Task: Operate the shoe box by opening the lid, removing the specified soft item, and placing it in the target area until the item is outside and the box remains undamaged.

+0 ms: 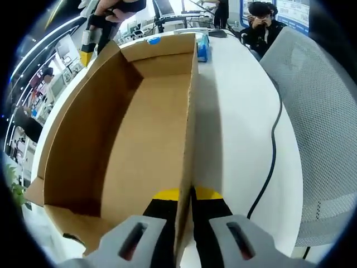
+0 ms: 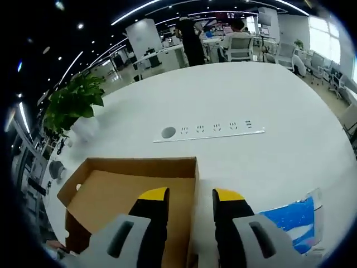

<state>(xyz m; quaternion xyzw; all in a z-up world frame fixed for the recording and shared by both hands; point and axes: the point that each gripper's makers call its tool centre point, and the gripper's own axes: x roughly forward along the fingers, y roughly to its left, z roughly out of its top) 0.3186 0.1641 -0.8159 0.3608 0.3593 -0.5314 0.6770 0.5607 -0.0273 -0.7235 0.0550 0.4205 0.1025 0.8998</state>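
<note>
In the left gripper view, the left gripper (image 1: 186, 195) is clamped on the long side wall of the open cardboard shoe box (image 1: 150, 117), one jaw inside and one outside; the box stretches away from the jaws across the white table (image 1: 234, 111), its inside bare brown board. A black cable (image 1: 273, 145) lies beside it. In the right gripper view, the right gripper (image 2: 189, 195) hovers with jaws apart over the box's near wall (image 2: 139, 167), one jaw above the inside, one outside. A blue and white pack (image 2: 293, 220) lies just right of them.
</note>
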